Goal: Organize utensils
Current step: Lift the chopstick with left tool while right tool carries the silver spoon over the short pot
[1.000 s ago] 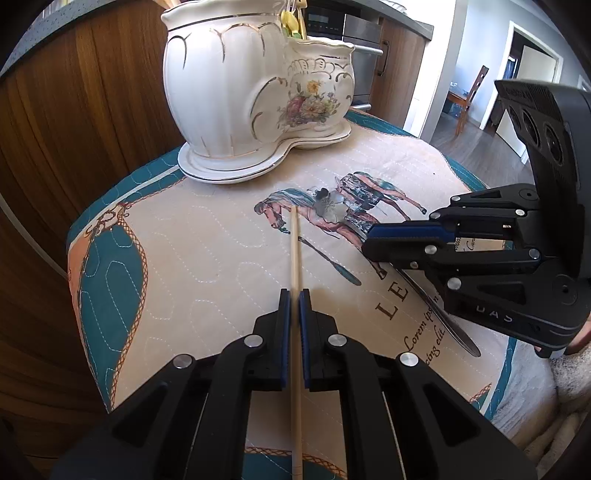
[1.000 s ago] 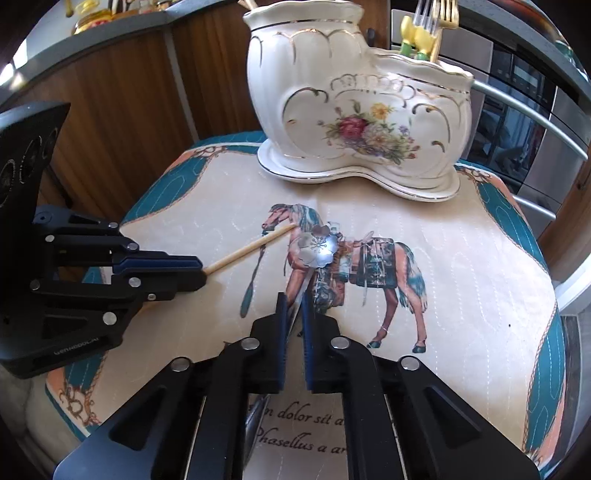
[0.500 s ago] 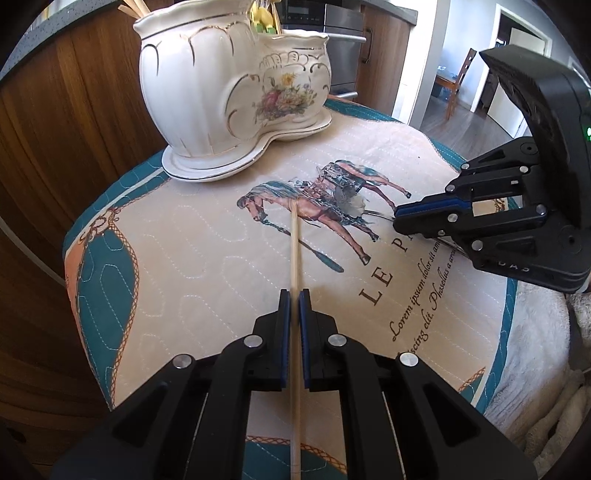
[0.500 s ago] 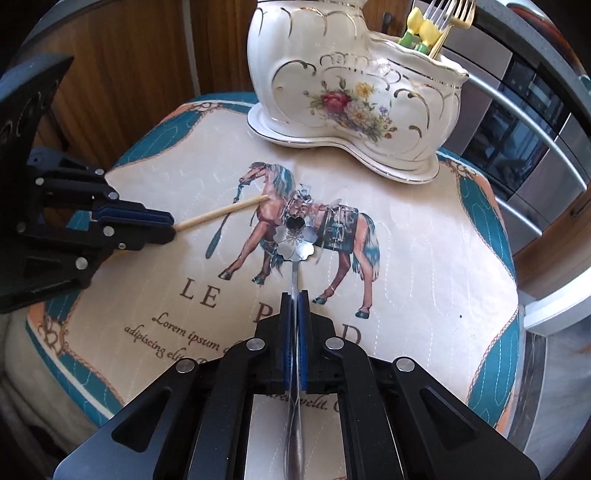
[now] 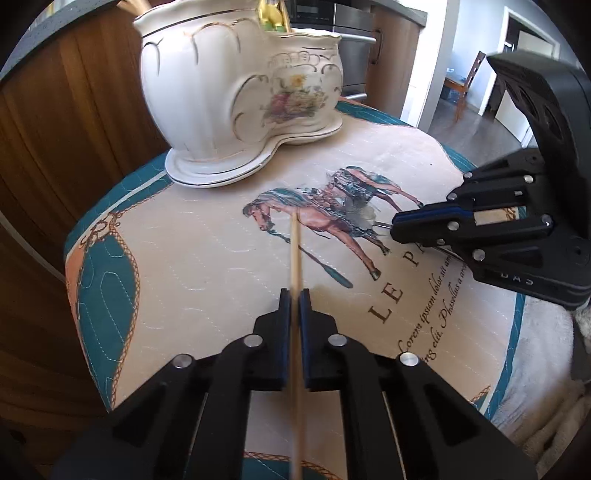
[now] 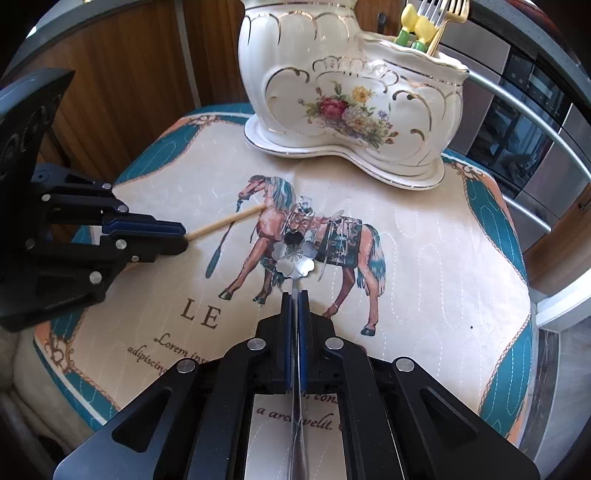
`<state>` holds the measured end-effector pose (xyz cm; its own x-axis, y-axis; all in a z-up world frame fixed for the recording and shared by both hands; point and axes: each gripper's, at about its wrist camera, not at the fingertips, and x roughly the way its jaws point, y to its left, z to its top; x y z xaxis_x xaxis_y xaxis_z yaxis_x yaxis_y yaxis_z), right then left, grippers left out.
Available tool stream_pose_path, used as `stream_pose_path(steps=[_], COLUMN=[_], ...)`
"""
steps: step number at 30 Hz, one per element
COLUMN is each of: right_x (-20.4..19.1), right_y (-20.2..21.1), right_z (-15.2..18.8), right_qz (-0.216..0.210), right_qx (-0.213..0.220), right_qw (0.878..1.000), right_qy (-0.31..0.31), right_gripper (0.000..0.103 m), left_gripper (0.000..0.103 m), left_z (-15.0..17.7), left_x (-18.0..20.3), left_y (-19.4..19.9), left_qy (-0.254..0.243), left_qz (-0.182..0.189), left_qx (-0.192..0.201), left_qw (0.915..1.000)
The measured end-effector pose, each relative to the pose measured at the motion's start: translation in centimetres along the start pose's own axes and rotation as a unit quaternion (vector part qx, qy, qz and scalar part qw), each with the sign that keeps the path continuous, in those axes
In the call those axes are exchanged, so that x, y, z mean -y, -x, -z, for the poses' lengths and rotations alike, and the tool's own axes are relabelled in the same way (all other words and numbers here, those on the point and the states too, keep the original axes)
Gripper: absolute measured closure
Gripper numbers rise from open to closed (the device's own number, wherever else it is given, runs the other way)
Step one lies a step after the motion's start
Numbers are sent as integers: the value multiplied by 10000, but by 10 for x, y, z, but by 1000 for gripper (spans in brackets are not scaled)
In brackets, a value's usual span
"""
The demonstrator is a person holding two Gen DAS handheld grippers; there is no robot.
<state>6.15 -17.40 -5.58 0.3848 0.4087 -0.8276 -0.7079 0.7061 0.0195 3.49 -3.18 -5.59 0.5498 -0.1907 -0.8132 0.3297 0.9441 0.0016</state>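
My left gripper point(image 5: 294, 295) is shut on a thin wooden chopstick point(image 5: 295, 247), whose tip points toward the horse print. The same gripper point(image 6: 183, 236) shows at the left of the right wrist view with the chopstick point(image 6: 229, 220) sticking out. My right gripper point(image 6: 294, 295) is shut on the handle of a silver spoon point(image 6: 294, 258) with a flower-shaped bowl, held just over the mat. In the left wrist view that gripper point(image 5: 395, 223) stands at the right with the spoon point(image 5: 360, 214) ahead of it. A white floral ceramic utensil holder point(image 6: 351, 92) stands at the back.
A quilted mat point(image 5: 184, 258) with a horse print and teal border covers the small table. Forks and yellow-green handles point(image 6: 424, 26) stand in the holder's lower compartment. Wooden cabinets point(image 5: 55, 129) lie to the left, and a steel oven point(image 6: 535, 110) behind right.
The right gripper closed onto the spoon's handle and lifted it off the mat. The left gripper kept its hold on the chopstick and came slightly nearer the holder.
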Motion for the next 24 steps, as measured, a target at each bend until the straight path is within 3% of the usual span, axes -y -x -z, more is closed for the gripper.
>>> stream_pose_path(steps=[5,10,17,21,24], right_x=[5,7,6,4,5], right_y=[13,41,83,99,111], right_z=[7,12,22,23,15], right_qz=[-96,-64,234,275,335], right_qx=[435,1258,2486,2956,3251], right_qw=[9988,9914,9678,9544,9445], right_qy=[-209,-349,-307,-300,-332], right_gripper=[99,99,99,99,99], left_gripper=[98,98,98,98,98], left_z=[1,-3,-9,-12,-19], left_x=[1,-2,-4,-5,-4], left_y=[5,24,42,51,67], left_qy=[-10,105,201,257,275], left_qz=[-44,0,57,122,211], left_qx=[99,543,986,1174,1570], left_qw=[9999,9985,9949,9927,9870])
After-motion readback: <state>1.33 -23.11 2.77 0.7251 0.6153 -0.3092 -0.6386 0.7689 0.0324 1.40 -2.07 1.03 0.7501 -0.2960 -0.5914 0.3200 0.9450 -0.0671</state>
